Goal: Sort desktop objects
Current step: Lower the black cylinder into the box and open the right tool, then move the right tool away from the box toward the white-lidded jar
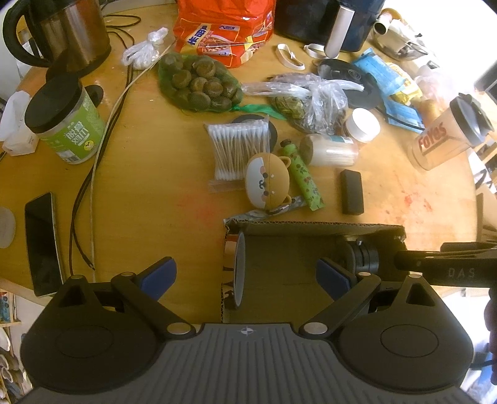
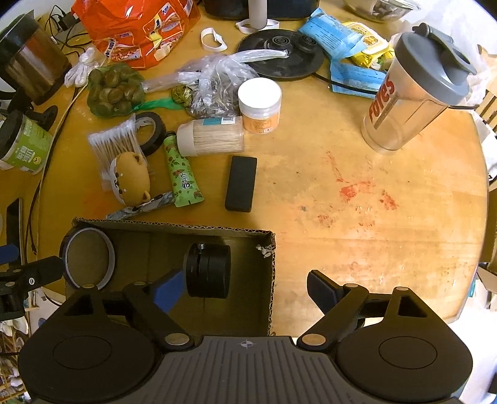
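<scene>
A cardboard box sits at the table's near edge, holding a tape roll and a black caster wheel; the box also shows in the left wrist view. My left gripper is open and empty over the box's left end. My right gripper is open and empty over the box's right wall. Beyond the box lie a black rectangular case, a green tube, a bear-shaped case, cotton swabs and a toothpick jar.
Further back are a white-lidded jar, black tape, a net bag of round things, an orange bag, a kettle, a green canister and a shaker bottle. A phone lies left.
</scene>
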Tool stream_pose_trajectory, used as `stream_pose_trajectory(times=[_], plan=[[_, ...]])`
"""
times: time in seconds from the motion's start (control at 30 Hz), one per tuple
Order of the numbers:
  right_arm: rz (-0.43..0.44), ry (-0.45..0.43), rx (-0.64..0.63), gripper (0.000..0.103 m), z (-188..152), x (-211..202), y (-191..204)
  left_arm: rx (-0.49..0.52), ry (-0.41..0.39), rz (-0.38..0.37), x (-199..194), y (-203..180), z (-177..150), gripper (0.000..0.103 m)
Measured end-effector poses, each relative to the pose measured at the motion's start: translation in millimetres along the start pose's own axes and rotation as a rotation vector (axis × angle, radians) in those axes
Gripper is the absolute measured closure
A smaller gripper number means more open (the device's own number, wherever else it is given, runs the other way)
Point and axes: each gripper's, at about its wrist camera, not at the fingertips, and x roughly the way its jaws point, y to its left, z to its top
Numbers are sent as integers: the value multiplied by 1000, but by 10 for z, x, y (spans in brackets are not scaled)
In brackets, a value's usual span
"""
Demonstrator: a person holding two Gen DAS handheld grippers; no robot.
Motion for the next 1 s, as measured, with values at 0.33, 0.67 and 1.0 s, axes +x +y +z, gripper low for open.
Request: stream_pose_trajectory(times=[0.33,0.67,1.0], plan=[[15,1,13,15,8,-11,-26,7,-2,-18,-7,-23,2,4],[35,-1,54,14,92,-36,-161,11,0,-47,-5,-55,-5,4],[45,-18,63,14,219,-65,-223,-9,-13,-87,-13,-61,41,4]])
